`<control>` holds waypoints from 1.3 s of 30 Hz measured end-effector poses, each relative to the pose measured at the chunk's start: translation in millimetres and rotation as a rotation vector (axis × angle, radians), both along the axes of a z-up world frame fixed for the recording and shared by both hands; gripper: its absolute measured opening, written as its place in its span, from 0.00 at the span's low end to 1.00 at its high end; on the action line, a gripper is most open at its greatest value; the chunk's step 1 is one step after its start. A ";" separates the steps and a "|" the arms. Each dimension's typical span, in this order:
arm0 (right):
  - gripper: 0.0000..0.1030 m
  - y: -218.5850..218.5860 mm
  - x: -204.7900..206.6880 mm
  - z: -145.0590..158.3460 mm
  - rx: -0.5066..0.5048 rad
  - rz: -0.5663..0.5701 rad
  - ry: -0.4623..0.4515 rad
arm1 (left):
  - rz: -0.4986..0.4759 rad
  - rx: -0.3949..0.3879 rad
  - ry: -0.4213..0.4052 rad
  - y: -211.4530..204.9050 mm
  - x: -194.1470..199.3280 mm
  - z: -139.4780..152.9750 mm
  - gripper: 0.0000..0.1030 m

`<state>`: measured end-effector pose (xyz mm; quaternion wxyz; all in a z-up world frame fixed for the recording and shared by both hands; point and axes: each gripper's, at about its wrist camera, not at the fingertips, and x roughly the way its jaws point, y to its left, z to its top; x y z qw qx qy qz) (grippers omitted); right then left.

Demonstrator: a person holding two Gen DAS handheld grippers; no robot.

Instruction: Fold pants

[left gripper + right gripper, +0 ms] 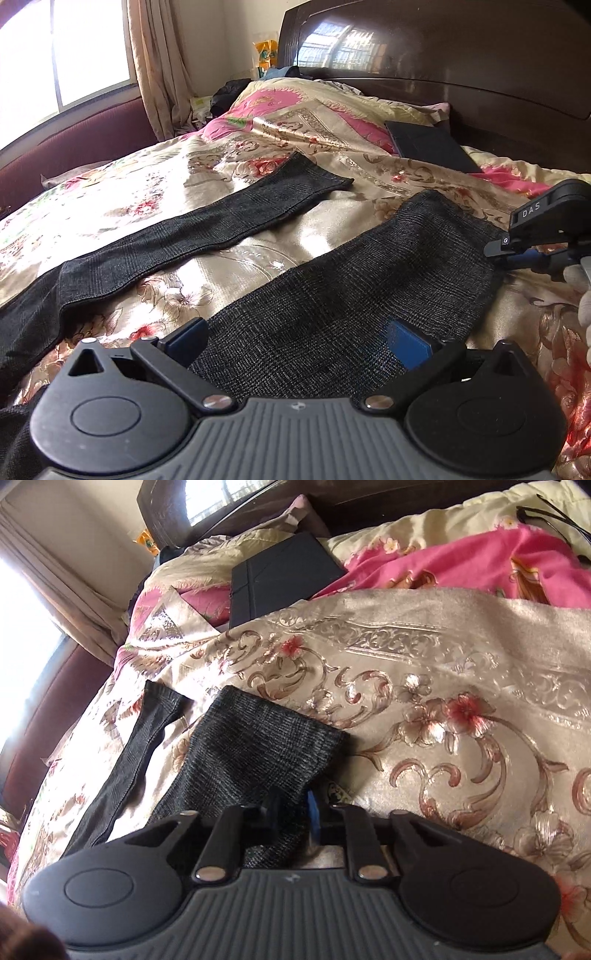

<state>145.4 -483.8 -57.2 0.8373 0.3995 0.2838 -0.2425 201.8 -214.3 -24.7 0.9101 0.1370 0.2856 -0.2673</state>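
Left wrist view: dark pants (332, 280) lie spread on a floral bedspread (147, 206), legs apart. Left gripper (297, 338) hangs released over the near leg. Right gripper (291, 810), at three o'clock, clenches that leg's hem. Likely next: carrying this leg across onto the other.

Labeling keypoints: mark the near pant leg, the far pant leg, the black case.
near pant leg (332, 288), left wrist view, mid-fabric.
far pant leg (236, 218), left wrist view, middle of its length.
black case (280, 587), right wrist view, cover centre.
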 end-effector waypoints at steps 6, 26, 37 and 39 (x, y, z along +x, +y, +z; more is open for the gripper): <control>0.03 -8.8 -25.7 12.7 -0.003 -0.019 -0.048 | 0.012 0.009 -0.023 4.7 -9.7 -0.9 1.00; 0.09 204.0 -8.5 57.7 -0.373 0.567 0.030 | 0.387 0.159 -0.092 223.2 -66.4 24.9 1.00; 0.14 415.4 39.2 35.3 -0.393 1.203 0.033 | 0.605 0.153 0.057 405.6 -74.8 10.0 1.00; 0.14 437.3 69.4 39.3 -0.440 1.276 0.013 | 0.586 0.120 -0.007 422.3 -60.6 24.6 1.00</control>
